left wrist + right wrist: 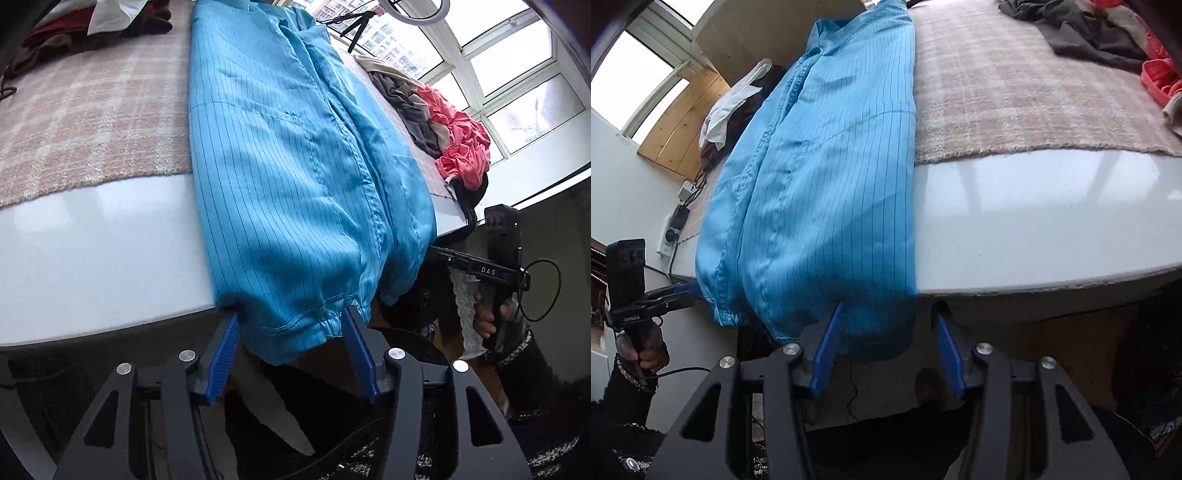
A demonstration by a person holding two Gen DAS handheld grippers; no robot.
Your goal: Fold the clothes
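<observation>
A bright blue pinstriped garment (pixel 288 166) lies lengthwise on the white table (pixel 110 251), and its gathered hem hangs over the near edge. My left gripper (pixel 290 314) is open just below that edge; the hem's left part hangs loose between its blue pads. In the right wrist view the same garment (pixel 820 184) drapes over the table (pixel 1034 229). My right gripper (pixel 888 308) is open too, with the hem's right corner hanging between its fingers. The left gripper (pixel 685 290) shows at the far left, held by a hand.
A pink plaid mat (pixel 92 122) covers the tabletop under the garment. A heap of coral and grey clothes (pixel 461 144) lies on the right, by the window. Dark red and white clothes (pixel 92 26) are piled at the far left. A power strip (pixel 668 236) sits at the table's left end.
</observation>
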